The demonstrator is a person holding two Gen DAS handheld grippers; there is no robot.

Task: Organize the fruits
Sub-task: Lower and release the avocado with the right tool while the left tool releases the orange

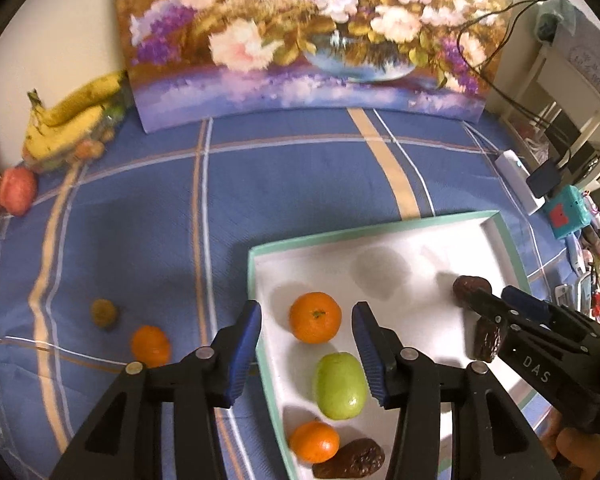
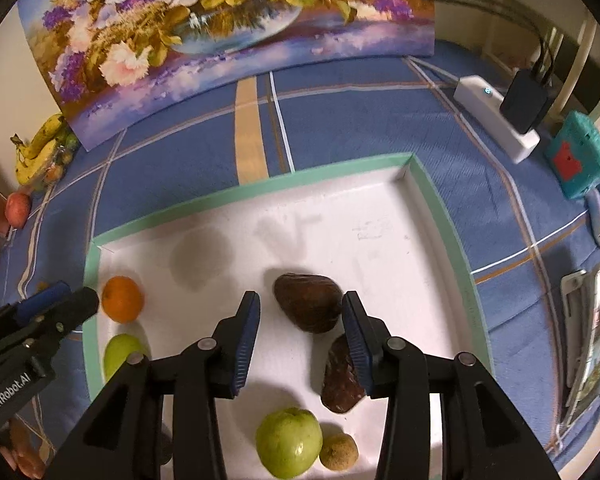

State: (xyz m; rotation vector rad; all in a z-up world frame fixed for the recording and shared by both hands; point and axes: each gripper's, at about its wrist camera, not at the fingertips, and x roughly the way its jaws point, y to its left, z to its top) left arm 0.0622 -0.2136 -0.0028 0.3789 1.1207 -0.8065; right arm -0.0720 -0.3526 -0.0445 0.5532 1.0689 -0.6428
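Two hand-held grippers hover over a white tray [image 1: 504,240] with a mint-green rim, set on a blue plaid cloth spread over the counter [image 1: 148,208]. The left gripper [image 1: 306,354] holds its jaws open and empty, straddling the tray's near-left edge; an orange [image 1: 315,317] lies between and just beyond its fingertips, a green fruit [image 1: 340,386] just below. The right gripper [image 2: 300,334] is likewise open and empty, with a dark brown fruit [image 2: 309,302] lying directly ahead in its gap, long axis slanting across the jaws. A second dark fruit [image 2: 342,376] touches the right finger's inner side.

Two fruits remain outside the tray: a loose orange [image 1: 150,345] and a small brownish fruit [image 1: 104,313], both on the cloth to the left of the left gripper and clearly nearer that hand. Collecting them would likely call for a leftward swing of that arm. Bananas [image 1: 66,120] sit far back by a floral painting [image 1: 300,32].
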